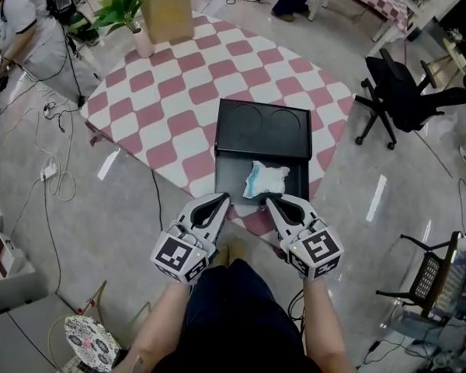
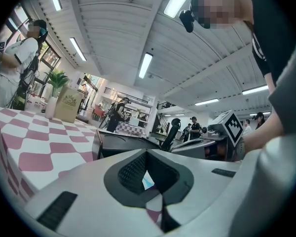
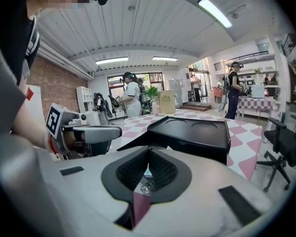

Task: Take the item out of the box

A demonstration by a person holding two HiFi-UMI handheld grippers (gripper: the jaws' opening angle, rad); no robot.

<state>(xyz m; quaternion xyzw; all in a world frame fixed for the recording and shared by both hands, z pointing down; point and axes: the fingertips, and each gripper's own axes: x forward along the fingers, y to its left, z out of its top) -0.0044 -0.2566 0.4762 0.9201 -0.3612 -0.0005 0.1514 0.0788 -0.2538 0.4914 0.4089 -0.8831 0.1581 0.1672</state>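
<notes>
Both grippers are parked at the near edge of the black box point(image 1: 231, 176), side by side and pointing in at it. The box lies open on the pink-and-white checked worktop point(image 1: 179, 92), its lid point(image 1: 264, 127) folded flat on the far side with two round hollows showing.

And there's the item point(image 1: 266, 180): a crumpled white-and-blue packet, sitting in the box towards the right half, close to the near wall. Nothing is touching it.

Left gripper point(image 1: 222, 200): tips together just at the box's near-left corner. Its own view point(image 2: 146, 154) confirms it, the jaws meeting at the front and holding nothing, with only a sliver of pale blue showing through the gap behind the tips.

Right gripper point(image 1: 272, 201): the same, closed tight and empty, tips just short of the packet's near edge. From its own view point(image 3: 148, 151) the lid point(image 3: 192, 132) rises straight ahead, and the left gripper point(image 3: 89, 132) shows off to the left.

At the far corner of the worktop there's a plant point(image 1: 124, 10) in a pink vase point(image 1: 142, 41), a tan bag point(image 1: 168, 14) beside it. A black chair point(image 1: 400, 95) stands off to the right on the floor, and a person point(image 1: 23, 22) is at upper left.
</notes>
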